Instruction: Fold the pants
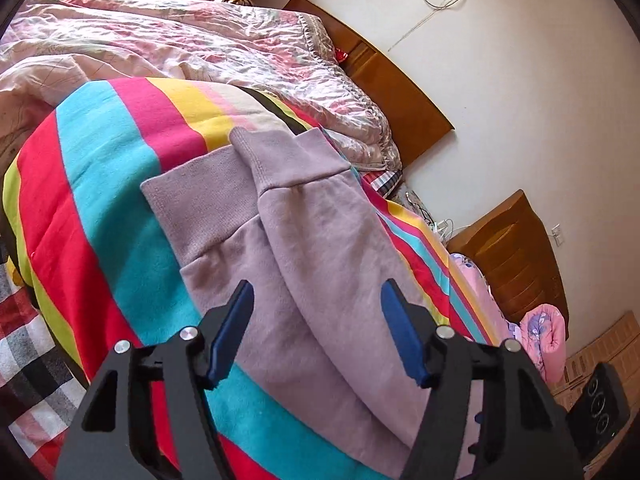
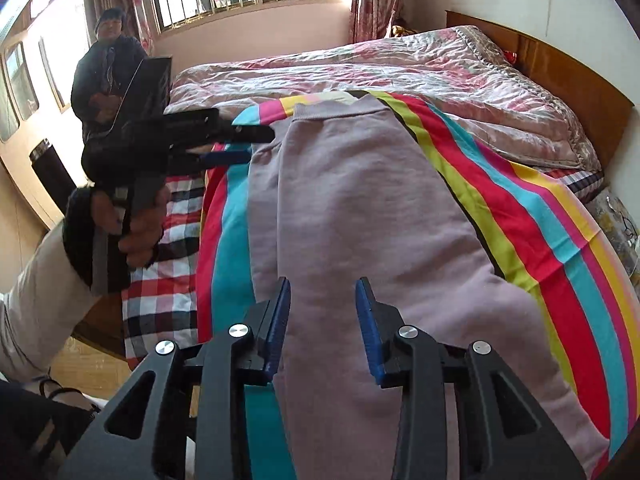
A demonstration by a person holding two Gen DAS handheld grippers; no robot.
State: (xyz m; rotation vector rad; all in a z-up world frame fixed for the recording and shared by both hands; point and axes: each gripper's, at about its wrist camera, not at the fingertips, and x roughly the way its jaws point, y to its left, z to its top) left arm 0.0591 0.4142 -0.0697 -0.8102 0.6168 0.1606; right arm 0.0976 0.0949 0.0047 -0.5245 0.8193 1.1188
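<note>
Lavender pants [image 1: 320, 240] lie lengthwise on a rainbow-striped blanket [image 1: 100, 200], one layer on top of another, with their ribbed bands [image 1: 288, 156] at the far end. My left gripper [image 1: 318, 284] hovers open over the near part of the pants, and its blue pads [image 1: 236, 328] hold nothing. In the right wrist view the pants [image 2: 360, 208] run away from my right gripper [image 2: 323, 280], whose jaws stand apart above the cloth without pinching it. A hand carries the left gripper [image 2: 254, 145] at the left edge of the pants, near the ribbed end [image 2: 340, 110].
A crumpled pink quilt [image 2: 400, 68] covers the far half of the bed, against a wooden headboard [image 2: 580, 84]. A checked sheet [image 2: 168, 280] shows at the bed's left edge. A person [image 2: 108, 72] stands by the window. A wooden nightstand [image 1: 516, 248] and a black speaker [image 1: 600, 404] stand at the right.
</note>
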